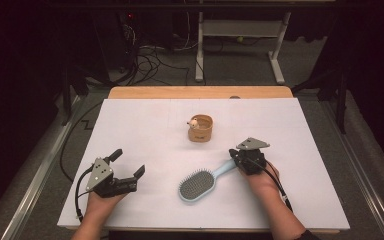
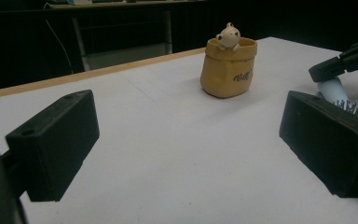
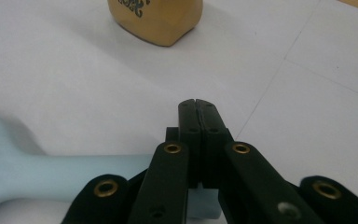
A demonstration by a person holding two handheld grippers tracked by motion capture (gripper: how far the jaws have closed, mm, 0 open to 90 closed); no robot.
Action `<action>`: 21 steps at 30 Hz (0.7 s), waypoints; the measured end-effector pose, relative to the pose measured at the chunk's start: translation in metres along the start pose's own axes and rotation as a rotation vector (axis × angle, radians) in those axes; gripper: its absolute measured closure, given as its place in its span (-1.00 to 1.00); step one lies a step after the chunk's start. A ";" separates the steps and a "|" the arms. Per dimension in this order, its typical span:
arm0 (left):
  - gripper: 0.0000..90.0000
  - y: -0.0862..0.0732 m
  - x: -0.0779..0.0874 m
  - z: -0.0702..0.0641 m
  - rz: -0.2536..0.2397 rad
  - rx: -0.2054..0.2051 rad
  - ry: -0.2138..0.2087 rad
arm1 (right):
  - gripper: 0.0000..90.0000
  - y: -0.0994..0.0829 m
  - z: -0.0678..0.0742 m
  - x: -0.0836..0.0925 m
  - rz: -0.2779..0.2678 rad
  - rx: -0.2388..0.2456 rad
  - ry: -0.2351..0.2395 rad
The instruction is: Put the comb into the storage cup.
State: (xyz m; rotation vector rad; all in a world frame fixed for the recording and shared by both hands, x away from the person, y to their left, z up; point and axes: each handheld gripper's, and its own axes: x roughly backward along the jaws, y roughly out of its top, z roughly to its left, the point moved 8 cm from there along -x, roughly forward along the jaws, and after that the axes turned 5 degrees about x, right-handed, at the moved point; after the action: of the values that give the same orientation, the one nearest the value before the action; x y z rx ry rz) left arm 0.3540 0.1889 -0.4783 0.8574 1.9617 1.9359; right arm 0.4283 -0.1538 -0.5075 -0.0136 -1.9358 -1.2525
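The white table (image 1: 145, 125) is carrying 1 light-blue hairbrush (image 1: 200, 182) and 1 tan pot (image 1: 201, 128), with 1 small animal figure (image 1: 193, 123) sitting in it. 2 hand-held grippers are working here: 1 left gripper (image 1: 127, 165) and 1 right gripper (image 1: 236, 156).

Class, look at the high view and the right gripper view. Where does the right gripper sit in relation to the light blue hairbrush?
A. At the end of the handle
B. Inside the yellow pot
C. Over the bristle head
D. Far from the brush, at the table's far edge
A: the right gripper, jaws together, sits at the handle end of the hairbrush, short of the yellow pot.
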 end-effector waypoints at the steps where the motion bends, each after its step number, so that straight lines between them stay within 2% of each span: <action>1: -0.88 0.000 0.000 0.000 0.000 0.000 0.000 | 1.00 0.000 0.000 0.000 0.009 0.012 -0.002; 5: -0.88 0.000 0.000 0.000 -0.003 0.002 0.001 | 1.00 -0.001 0.001 0.001 0.028 0.034 -0.003; 8: -0.88 0.000 0.000 0.000 0.000 -0.002 0.002 | 1.00 -0.002 0.001 0.003 0.035 0.026 0.004; 13: -0.87 0.000 -0.001 -0.001 -0.002 -0.007 -0.004 | 1.00 -0.006 0.002 0.008 0.057 0.043 0.009; 21: -0.85 -0.001 -0.001 -0.002 0.001 -0.009 -0.011 | 1.00 -0.005 0.004 0.006 0.083 0.061 0.015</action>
State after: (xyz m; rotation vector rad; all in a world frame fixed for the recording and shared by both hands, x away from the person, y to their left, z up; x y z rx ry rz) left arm 0.3536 0.1869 -0.4790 0.8653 1.9450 1.9346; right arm 0.4195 -0.1554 -0.5088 -0.0529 -1.9399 -1.1363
